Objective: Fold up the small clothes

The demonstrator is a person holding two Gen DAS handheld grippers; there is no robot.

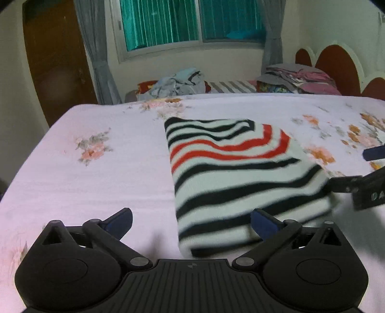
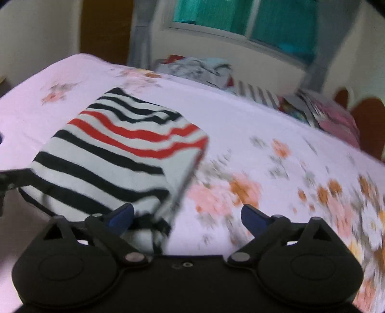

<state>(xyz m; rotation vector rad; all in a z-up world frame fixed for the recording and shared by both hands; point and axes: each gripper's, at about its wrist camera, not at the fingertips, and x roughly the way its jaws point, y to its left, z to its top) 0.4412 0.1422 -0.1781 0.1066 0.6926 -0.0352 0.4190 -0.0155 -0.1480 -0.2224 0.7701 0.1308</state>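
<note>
Home bedroom, work done on the bed.
Bed (image 1: 96,183) w/ pale floral sheet, scalloped red-and-white headboard (image 1: 336,60), stacked folded bedding (image 1: 300,79) + loose clothes pile (image 1: 178,84) along far edge; window (image 1: 192,21) w/ teal blinds, grey curtains (image 1: 96,48), brown wooden door (image 1: 55,60) at left.

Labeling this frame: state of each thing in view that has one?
striped garment: folded, flat on bed, not gripped
left gripper: open, empty
right gripper: open, near garment corner lies between its fingers, unpinched
bed sheet: spread flat
clothes pile: unfolded, heaped
folded stack: folded
</note>
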